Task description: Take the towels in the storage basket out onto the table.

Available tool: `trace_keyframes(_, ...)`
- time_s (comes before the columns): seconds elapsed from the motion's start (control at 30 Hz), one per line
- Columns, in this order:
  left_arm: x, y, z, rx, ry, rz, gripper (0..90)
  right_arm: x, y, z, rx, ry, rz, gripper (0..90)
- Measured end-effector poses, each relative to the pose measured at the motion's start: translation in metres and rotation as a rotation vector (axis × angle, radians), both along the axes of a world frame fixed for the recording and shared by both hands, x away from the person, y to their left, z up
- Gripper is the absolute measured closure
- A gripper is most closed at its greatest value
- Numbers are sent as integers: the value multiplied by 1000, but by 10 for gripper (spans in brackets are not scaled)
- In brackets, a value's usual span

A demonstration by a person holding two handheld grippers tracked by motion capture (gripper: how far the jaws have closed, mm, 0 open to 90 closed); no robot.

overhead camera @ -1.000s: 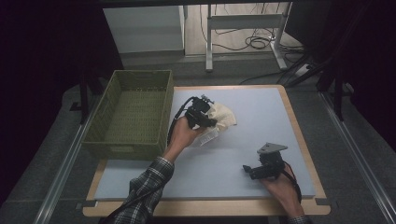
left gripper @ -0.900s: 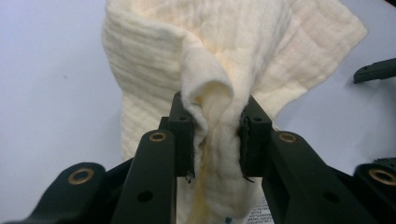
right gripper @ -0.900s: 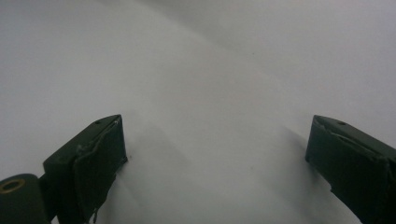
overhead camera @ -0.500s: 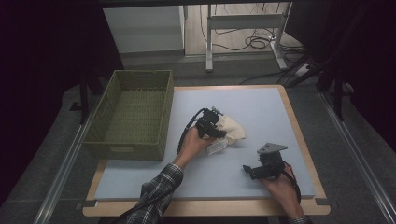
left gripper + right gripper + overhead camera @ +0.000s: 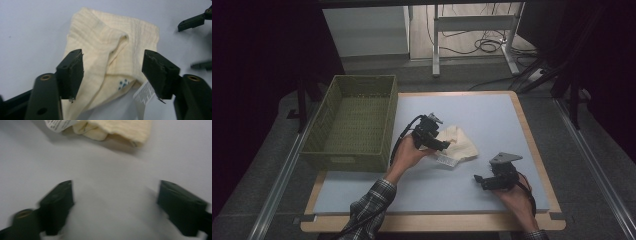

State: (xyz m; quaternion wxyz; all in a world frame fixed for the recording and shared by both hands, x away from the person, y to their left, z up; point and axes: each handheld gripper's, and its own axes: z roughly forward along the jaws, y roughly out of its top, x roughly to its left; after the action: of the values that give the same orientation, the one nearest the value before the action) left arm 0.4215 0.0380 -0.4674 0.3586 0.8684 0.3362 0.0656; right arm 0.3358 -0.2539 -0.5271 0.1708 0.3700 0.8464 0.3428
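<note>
A cream cloth (image 5: 460, 144) with a white label (image 5: 445, 161) lies crumpled on the blue-grey mat (image 5: 482, 107). My left gripper (image 5: 441, 144) hovers at the cloth's left edge. Its jaws have just been opening, and the cloth (image 5: 112, 45) and label (image 5: 143, 94) now lie loose below the left gripper (image 5: 112, 72), untouched by the pads. The right gripper (image 5: 478, 180) rests low on the mat, nearer the person. The right gripper's (image 5: 115, 200) jaws have just been closing, still apart, with bare mat between them; cloth (image 5: 125, 127) lies ahead.
A green woven basket (image 5: 344, 159) stands along the mat's left side. The table's wooden edge (image 5: 542, 165) frames the mat. Beyond the far edge, a metal stand (image 5: 472, 22) and cables lie on the floor. The right gripper's jaws (image 5: 192, 21) show in the left gripper view.
The left hand carried the cloth rightward, away from the basket, and lowered it; its jaws have opened and let the cloth go. The right hand has stayed put.
</note>
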Motion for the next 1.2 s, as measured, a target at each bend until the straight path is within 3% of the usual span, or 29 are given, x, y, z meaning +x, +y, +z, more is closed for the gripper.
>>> trace_keyframes(0.17,-2,11,-5,8,-17,24,490,4,-3,7,-1,21,26,482)
trace_keyframes(0.27,-2,16,-9,13,-21,35,556,7,0,16,35,13,68,593)
trace_keyframes(0.33,0,18,-14,0,-2,38,568,12,8,25,53,19,116,644)
trace_keyframes(0.5,3,17,-21,5,-7,39,512,22,24,33,49,13,178,658)
trace_keyframes(0.63,8,17,-28,20,-31,62,481,35,43,34,32,0,214,571)
trace_keyframes(0.73,13,18,-34,20,-21,86,482,46,55,28,-4,3,239,545)
trace_keyframes(0.83,17,19,-41,37,-11,97,515,53,66,16,-85,-12,264,585)
trace_keyframes(0.93,21,21,-46,12,10,102,617,54,70,9,-141,-61,248,761)
trace_keyframes(1.0,21,21,-47,-8,21,98,767,56,67,13,-101,-46,232,873)
trace_keyframes(1.13,17,20,-41,-8,-11,102,819,54,60,22,-87,-49,223,882)
trace_keyframes(1.2,16,23,-32,-38,-31,114,824,53,50,33,-49,-56,206,885)
